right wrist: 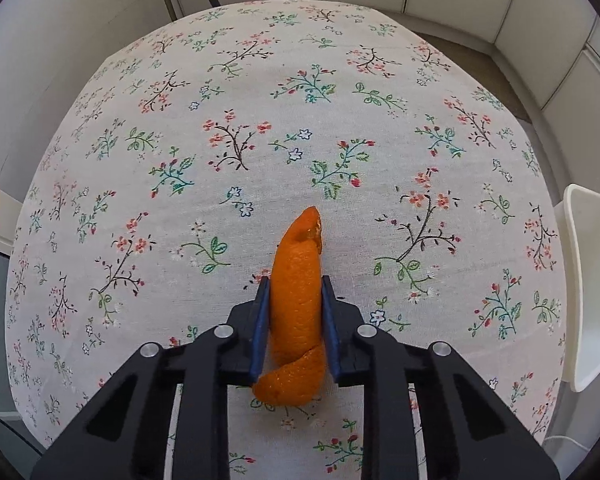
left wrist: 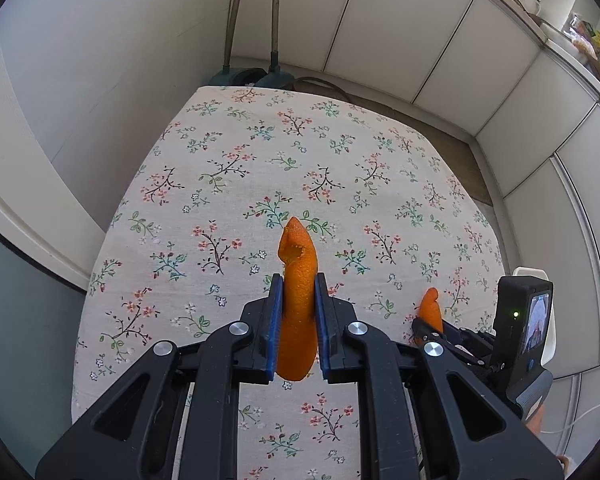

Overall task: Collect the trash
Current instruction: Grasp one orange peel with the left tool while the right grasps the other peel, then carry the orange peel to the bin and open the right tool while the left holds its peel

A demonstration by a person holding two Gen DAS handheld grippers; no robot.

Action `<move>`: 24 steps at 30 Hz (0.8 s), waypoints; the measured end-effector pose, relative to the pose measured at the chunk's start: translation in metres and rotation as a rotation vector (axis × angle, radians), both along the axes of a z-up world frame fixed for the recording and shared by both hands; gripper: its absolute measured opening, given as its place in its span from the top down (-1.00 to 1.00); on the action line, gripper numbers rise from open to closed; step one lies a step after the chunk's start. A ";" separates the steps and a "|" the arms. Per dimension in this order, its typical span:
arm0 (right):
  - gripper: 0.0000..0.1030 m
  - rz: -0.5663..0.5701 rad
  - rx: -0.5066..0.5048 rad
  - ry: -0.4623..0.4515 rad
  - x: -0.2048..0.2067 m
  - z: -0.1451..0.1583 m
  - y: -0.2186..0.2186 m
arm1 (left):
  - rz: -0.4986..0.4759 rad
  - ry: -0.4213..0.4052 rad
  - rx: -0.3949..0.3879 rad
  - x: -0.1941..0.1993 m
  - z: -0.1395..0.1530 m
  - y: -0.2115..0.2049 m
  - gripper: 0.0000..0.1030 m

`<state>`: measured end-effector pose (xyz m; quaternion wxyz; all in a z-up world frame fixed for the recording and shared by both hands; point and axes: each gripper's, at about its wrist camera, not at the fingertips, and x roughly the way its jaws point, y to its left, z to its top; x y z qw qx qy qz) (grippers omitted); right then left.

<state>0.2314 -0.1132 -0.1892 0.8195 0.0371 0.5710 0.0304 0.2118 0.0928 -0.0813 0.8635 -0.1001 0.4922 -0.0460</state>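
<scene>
Two wrist views over a round table (left wrist: 236,152) w/ floral cloth.

Left: left tongs (left wrist: 297,312) are pinching a strip of orange peel (left wrist: 298,280), blue pads pressing both its sides. Its long axis runs straight out along the fingers, tip curling past them. It looks lifted clear of the cloth, though the view doesn't settle that.

Right: right tongs (right wrist: 294,312) have closed onto a second peel (right wrist: 296,292), pads against its flanks. It also lies lengthwise between the fingers, its near end curling under onto the cloth. It seems still low on the table, not yet raised.

Far right: a white bin (right wrist: 590,284) stands just off the table edge, beside the right tongs, so the right hand is nearer; I take it for the drop spot. Nothing sits between peel & bin. No other trash visible on the cloth.

Background: white cabinets, two poles at the far wall.
</scene>
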 end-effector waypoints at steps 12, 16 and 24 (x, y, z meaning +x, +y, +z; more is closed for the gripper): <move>0.63 0.005 0.027 -0.172 -0.010 0.056 -0.017 | 0.009 -0.059 -0.044 0.004 0.022 -0.018 0.72; 0.63 -0.029 0.028 -0.265 -0.015 0.090 -0.043 | -0.010 -0.081 -0.064 0.006 0.030 -0.038 0.72; 0.63 -0.163 0.004 -0.406 -0.039 0.140 -0.126 | -0.080 -0.117 -0.105 0.007 0.041 -0.097 0.72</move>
